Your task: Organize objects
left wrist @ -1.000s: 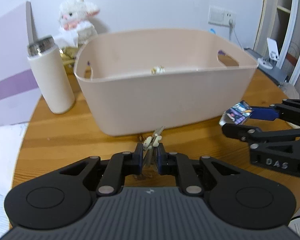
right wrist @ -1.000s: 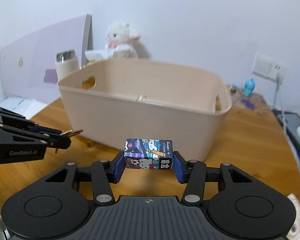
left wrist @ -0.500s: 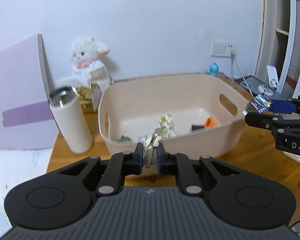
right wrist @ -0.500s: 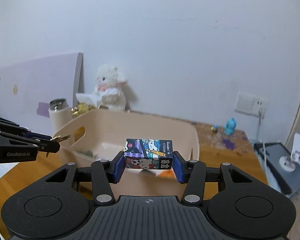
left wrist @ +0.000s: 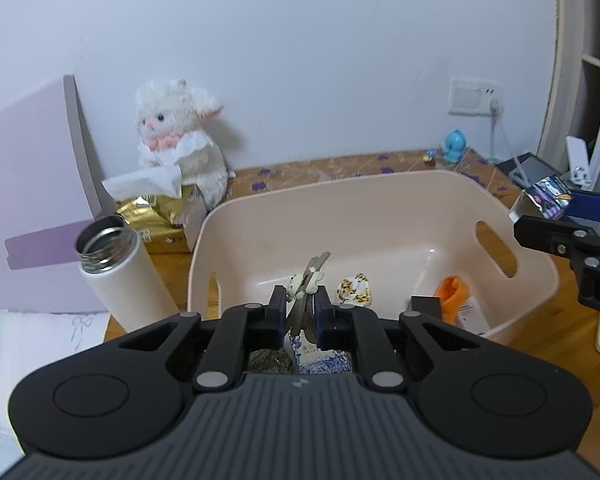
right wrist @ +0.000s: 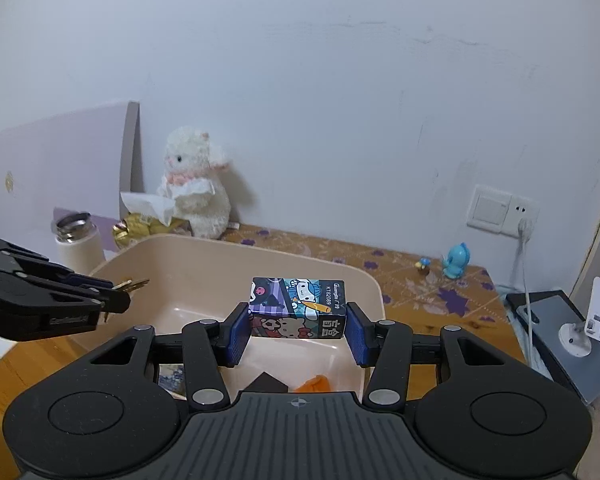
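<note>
A pink plastic bin point(left wrist: 384, 196) point(right wrist: 228, 252) stands on the wooden table and holds several small items. My left gripper point(left wrist: 300, 312) is shut on a bunch of keys with a small charm point(left wrist: 310, 276) and holds it above the bin's near left part; it also shows at the left of the right wrist view point(right wrist: 118, 294). My right gripper point(right wrist: 296, 330) is shut on a cartoon-printed box point(right wrist: 298, 306) above the bin's right side; the box shows in the left wrist view point(left wrist: 544, 196).
An open white flask point(left wrist: 120, 276) stands left of the bin. A white plush lamb point(left wrist: 180, 140) and a gold tissue pack point(left wrist: 156, 220) sit behind. A blue figurine point(right wrist: 456, 260), a phone stand point(right wrist: 580, 320) and a wall socket point(right wrist: 500, 210) are at the right.
Both grippers have risen from table height in front of the bin to above its rim, each still gripping its object. The bin's inside has come into view.
</note>
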Motion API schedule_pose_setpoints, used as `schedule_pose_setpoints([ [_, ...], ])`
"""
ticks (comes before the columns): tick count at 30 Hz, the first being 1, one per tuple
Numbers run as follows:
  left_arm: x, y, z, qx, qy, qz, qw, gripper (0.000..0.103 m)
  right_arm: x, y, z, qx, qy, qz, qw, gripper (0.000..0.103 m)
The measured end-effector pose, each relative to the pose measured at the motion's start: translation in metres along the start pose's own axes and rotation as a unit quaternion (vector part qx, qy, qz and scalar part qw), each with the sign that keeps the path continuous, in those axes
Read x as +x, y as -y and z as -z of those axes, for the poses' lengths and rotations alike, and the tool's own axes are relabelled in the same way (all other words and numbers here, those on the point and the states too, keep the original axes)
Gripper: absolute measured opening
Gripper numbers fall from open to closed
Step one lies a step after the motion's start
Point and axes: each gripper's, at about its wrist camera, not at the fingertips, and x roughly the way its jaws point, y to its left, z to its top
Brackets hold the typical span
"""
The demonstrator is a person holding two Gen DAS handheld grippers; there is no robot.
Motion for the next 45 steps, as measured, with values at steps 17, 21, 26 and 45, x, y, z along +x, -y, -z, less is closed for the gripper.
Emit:
schedule_pose_setpoints([
  [17, 0.079, 0.004, 0.011, -0.009, -0.118, -0.008, 0.9929, 0.016, 0.068, 0.0, 0.023, 0.012, -0.109, -0.009, 0.994, 0.047],
  [21, 0.076, 0.006, 0.01, -0.01, -0.12, -0.008, 0.9927, 0.018, 0.064, 0.003, 0.025, 0.023, -0.108, -0.012, 0.994, 0.06],
  [26, 0.065, 0.006, 0.006, -0.013, -0.103, -0.01, 0.9945, 0.059, 0.043, 0.007, 0.02, 0.027, -0.083, -0.009, 0.996, 0.073],
  [45, -0.03, 0.01, 0.005, -0.023, 0.003, -0.016, 0.9996, 0.081, -0.05, 0.003, 0.016, 0.041, 0.017, 0.002, 0.999, 0.086],
])
